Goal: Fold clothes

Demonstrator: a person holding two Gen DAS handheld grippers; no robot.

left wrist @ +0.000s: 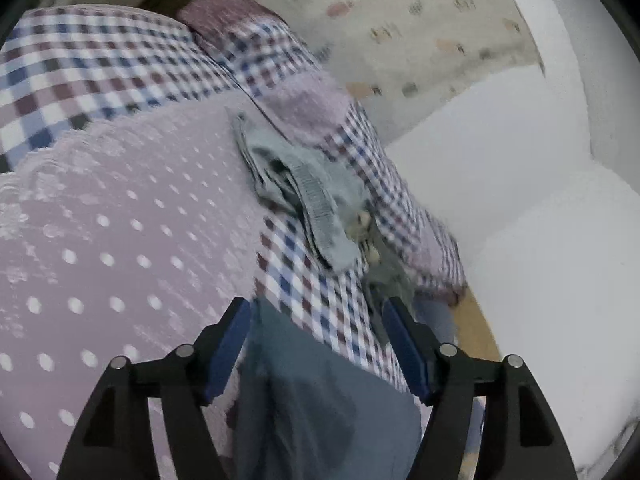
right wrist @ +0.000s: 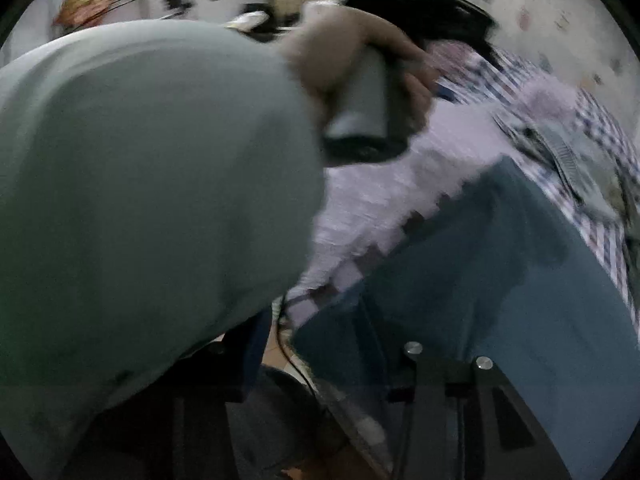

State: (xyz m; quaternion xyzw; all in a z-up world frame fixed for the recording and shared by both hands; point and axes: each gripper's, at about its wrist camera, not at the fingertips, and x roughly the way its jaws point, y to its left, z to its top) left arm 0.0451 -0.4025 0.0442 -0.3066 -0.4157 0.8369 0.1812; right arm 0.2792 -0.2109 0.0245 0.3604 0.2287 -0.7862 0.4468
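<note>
Left gripper (left wrist: 316, 350) spread, astride the blue-grey garment (left wrist: 320, 400) lying at 6 o'clock on the bed (left wrist: 120, 240); grey folded pieces (left wrist: 304, 200) beyond at 12. Right gripper's state cannot be told. Judgement: pinch one edge only, lift evenly.

Bare dotted quilt (left wrist: 120, 240) leftward; gray socks (left wrist: 304, 196) and blue garment (left wrist: 320, 400) ahead.

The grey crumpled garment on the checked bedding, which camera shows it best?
The left wrist view: the grey garment lies near centre, unobstructed, ribbed band visible. The right wrist view catches it only blurred at the far right edge, with a sleeve filling much of the frame.
</note>
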